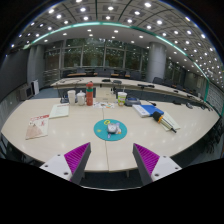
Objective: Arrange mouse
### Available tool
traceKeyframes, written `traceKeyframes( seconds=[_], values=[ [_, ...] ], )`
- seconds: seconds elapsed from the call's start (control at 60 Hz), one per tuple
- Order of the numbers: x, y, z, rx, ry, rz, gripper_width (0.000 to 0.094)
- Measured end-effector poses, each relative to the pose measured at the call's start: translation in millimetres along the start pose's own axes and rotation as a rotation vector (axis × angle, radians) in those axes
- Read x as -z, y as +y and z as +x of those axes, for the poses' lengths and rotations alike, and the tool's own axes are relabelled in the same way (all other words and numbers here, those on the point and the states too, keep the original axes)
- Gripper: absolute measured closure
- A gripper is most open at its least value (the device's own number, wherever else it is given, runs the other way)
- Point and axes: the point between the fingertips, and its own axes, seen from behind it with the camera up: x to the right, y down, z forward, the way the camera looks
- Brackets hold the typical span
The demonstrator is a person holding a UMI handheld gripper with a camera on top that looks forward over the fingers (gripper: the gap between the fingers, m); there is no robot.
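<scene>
A small white mouse (112, 127) lies on a round teal mouse mat (110, 130) in the middle of a large beige table (60, 135). My gripper (111, 160) hangs above the table's near edge, well short of the mouse. Its two fingers with purple pads (76, 155) stand wide apart and hold nothing. The mouse and mat sit straight ahead, beyond the fingertips.
Cups and a red-topped bottle (89, 95) stand at the table's far left. A booklet (38, 126) lies at the left. Blue and yellow items (150, 110) lie at the right. Further tables and glass walls stand behind.
</scene>
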Motion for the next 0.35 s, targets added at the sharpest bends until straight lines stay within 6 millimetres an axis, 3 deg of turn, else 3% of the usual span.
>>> traceKeyframes(
  seconds=[0.183,0.35],
  values=[
    [34.6,8.3,-3.0,0.001,0.002,0.008,0.0081],
    [43.3,1.3,-3.6,0.001,0.011,0.036,0.008]
  ],
)
